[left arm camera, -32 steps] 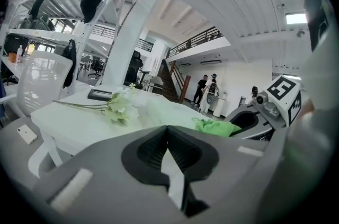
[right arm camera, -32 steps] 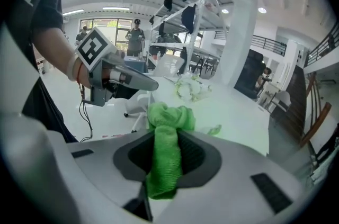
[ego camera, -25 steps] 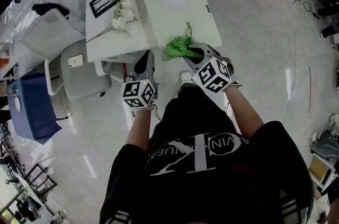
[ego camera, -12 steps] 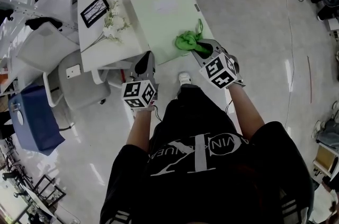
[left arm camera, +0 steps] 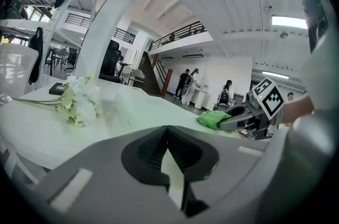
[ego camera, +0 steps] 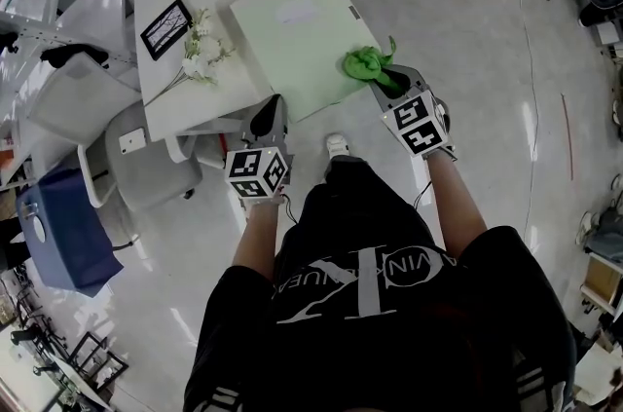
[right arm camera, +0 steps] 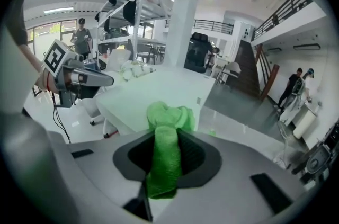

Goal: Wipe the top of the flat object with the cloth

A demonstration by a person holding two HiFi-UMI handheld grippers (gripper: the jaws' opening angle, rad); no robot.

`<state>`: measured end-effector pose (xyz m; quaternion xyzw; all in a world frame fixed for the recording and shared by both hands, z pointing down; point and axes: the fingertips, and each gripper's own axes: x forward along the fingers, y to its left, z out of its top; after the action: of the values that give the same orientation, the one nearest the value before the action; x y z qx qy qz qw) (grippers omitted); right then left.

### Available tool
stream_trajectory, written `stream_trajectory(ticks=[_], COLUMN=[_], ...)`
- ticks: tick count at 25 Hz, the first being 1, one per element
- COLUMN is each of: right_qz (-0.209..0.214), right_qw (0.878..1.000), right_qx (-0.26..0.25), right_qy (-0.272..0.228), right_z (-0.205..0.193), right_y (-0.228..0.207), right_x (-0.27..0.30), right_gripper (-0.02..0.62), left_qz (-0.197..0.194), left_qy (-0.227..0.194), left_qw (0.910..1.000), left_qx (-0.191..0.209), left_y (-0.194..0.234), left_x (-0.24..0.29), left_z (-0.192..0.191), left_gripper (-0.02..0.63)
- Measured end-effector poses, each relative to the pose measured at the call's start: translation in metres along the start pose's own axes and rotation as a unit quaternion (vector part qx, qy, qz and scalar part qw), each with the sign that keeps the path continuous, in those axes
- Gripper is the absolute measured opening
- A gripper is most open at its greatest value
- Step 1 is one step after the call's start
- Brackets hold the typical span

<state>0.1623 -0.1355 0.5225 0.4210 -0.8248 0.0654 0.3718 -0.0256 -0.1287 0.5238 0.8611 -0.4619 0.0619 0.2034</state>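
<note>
While right tongs (ego camera: pixel 386 79) clamp green cloth (ego camera: pixel 364 62) at edge of flat object (ego camera: pixel 287 35), left tongs (ego camera: pixel 269 111) closed, empty.

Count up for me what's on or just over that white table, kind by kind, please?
green cloth, gripped by the right gripper: 1
pale green flat board: 1
black picture frame: 1
bunch of white flowers: 1
Total: 4
</note>
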Motion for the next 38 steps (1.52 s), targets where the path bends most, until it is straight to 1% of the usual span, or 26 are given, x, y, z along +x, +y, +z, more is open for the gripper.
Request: stream_trajectory(ticks=[6, 10, 17, 19, 22, 26, 29, 33, 38], right_qz=[-0.033, -0.048, -0.053, -0.064, -0.092, -0.119, -0.133, -0.132, -0.116], right_qw=[0.999, 0.996, 0.99, 0.989, 0.985, 0.98, 0.977, 0.976, 0.976], right_qx=[0.025, 0.069, 0.126, 0.135, 0.145, 0.158, 0.162, 0.164, 0.163], right_qy=[0.016, 0.024, 0.018, 0.021, 0.026, 0.004, -0.02, -0.053, -0.087], right_z=[-0.014, -0.023, -0.032, -0.034, -0.04, -0.034, -0.023, -0.001, 0.026], right_y=[-0.021, -0.032, -0.045, -0.05, -0.06, -0.072, -0.08, -0.084, -0.082], right_x=[-0.006, -0.01, -0.011, -0.012, -0.016, -0.023, -0.03, -0.032, -0.028], right_gripper=[0.077, 0.077, 0.077, 0.077, 0.077, 0.077, 0.077, 0.077, 0.077], left_qz=[-0.009, -0.01, -0.001, 0.001, 0.005, 0.016, 0.027, 0.042, 0.063], left_qy=[0.01, 0.016, 0.011, 0.01, 0.008, 0.007, 0.001, -0.015, -0.029], left_qw=[0.9999, 0.9998, 0.9999, 0.9999, 0.9999, 0.9998, 0.9996, 0.999, 0.9976], left_qx=[0.001, -0.001, -0.004, -0.005, -0.005, -0.003, -0.004, 0.0, 0.006], left_y=[-0.005, -0.005, 0.004, 0.006, 0.01, 0.017, 0.024, 0.038, 0.057], left_x=[0.003, 0.004, -0.001, -0.002, -0.005, -0.009, -0.013, -0.018, -0.023], left_z=[-0.005, -0.006, -0.003, 0.0, 0.001, 0.003, 0.009, 0.024, 0.04], left_gripper=[0.011, 0.011, 0.011, 0.011, 0.011, 0.011, 0.011, 0.011, 0.011])
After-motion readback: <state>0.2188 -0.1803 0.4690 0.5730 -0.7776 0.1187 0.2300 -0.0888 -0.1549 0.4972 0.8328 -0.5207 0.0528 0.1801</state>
